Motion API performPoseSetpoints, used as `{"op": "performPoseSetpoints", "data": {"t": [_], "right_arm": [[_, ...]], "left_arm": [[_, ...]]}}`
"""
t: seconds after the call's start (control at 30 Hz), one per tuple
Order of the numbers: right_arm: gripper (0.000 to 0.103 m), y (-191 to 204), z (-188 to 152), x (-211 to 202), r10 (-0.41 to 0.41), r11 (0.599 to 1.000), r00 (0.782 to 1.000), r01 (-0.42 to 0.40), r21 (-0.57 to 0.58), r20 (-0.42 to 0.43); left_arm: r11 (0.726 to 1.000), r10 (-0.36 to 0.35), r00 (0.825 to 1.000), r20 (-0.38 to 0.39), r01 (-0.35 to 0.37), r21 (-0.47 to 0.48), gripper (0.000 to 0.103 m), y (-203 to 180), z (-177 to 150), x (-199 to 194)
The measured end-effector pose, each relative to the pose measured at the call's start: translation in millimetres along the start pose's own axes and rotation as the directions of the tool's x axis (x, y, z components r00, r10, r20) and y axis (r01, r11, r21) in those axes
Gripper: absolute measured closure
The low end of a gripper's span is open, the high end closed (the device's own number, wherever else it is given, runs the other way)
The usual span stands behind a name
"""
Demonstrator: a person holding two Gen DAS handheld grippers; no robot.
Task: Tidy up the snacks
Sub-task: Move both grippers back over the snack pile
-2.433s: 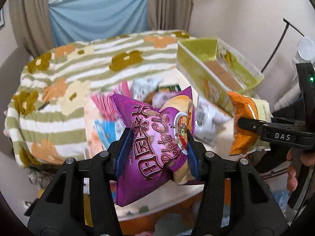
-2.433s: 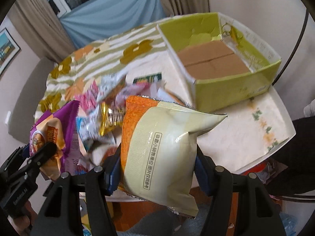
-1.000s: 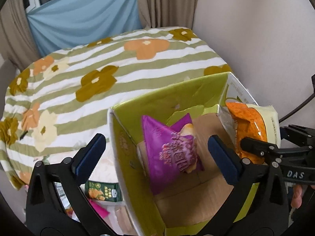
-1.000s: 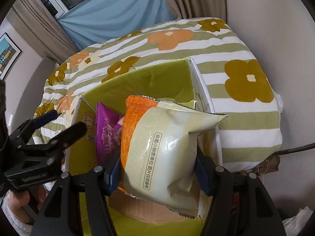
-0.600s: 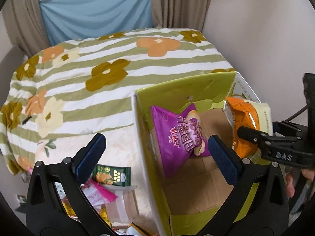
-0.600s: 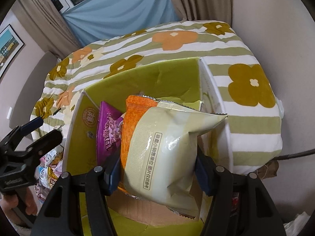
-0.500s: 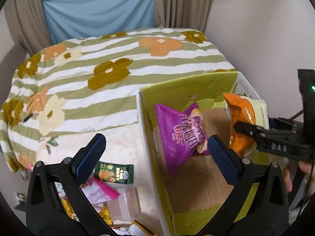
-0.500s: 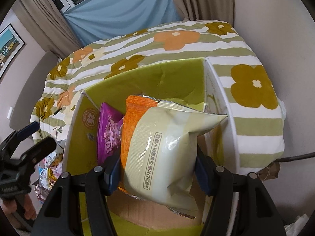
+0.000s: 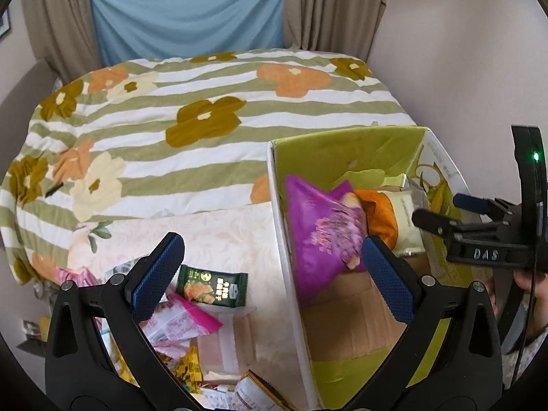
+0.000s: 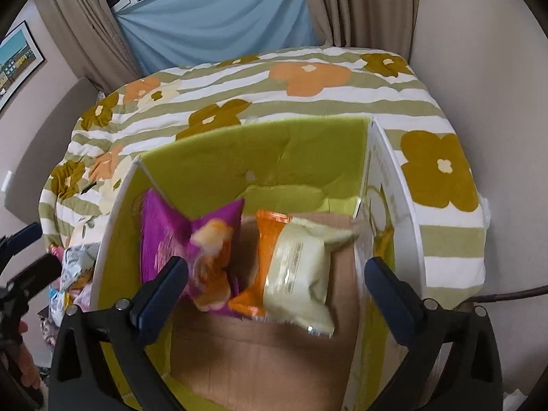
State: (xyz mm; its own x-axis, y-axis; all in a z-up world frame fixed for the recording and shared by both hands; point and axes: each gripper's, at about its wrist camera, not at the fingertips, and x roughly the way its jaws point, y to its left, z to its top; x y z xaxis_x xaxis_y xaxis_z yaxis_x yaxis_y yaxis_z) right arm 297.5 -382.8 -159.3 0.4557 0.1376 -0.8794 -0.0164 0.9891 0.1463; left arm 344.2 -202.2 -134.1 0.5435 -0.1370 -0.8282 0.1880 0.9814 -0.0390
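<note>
Snack packets lie heaped on the table at far left, a dark green one on top at the heap's right edge, just beside the box wall. Left gripper hangs above that wall, jaws spread wide, nothing between the pads; one finger over the heap, the other over the box. Box, green inside with a brown cardboard floor, stands on the table against the flowered bedspread. Purple bag rests in its left half, leaning on the left wall. Orange-and-cream bag lies just right of it, the two touching, blurred. Right gripper sits over the box; jaws are opening, already wide, pads clear of both bags. Right of the box, bedspread drops toward a bare wall.
</note>
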Motion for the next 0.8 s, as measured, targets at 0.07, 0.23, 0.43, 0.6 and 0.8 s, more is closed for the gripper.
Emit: {"op": "performPoseSetpoints", "data": {"t": [0.07,0.23,0.43,0.6,0.8], "right_arm": [[0.001,0.5,-4.0,-4.0,0.0,1.0,1.0,0.0,-0.01,-0.009],[0.001,1.4,-12.8,-27.9,0.035,0.999,0.999,-0.035,-0.006,-0.001],[0.001,18.1,-19.3,-69.6,0.04,0.997,0.996,-0.035,-0.068,0.077],[0.001,30.2,-26.4,-97.5,0.068,0.994,0.992,-0.059,-0.087,0.11],[0.001,52.3,-47.1,-133.8,0.074,0.994,0.985,-0.059,-0.095,0.157]], "left_arm": [[1.0,0.004,1.0,0.01,-0.004,0.004,0.001,-2.2,-1.2,-4.9],[1.0,0.012,0.999,0.047,-0.013,0.016,0.001,-8.5,-0.3,-25.6],[0.999,0.032,0.995,0.091,-0.034,0.015,0.001,-13.1,-3.9,-58.9],[0.999,0.036,0.991,0.127,-0.038,0.008,0.001,-12.3,-13.5,-91.3],[1.0,0.023,0.989,0.144,-0.021,-0.017,0.001,5.6,-39.3,-128.3]]}}
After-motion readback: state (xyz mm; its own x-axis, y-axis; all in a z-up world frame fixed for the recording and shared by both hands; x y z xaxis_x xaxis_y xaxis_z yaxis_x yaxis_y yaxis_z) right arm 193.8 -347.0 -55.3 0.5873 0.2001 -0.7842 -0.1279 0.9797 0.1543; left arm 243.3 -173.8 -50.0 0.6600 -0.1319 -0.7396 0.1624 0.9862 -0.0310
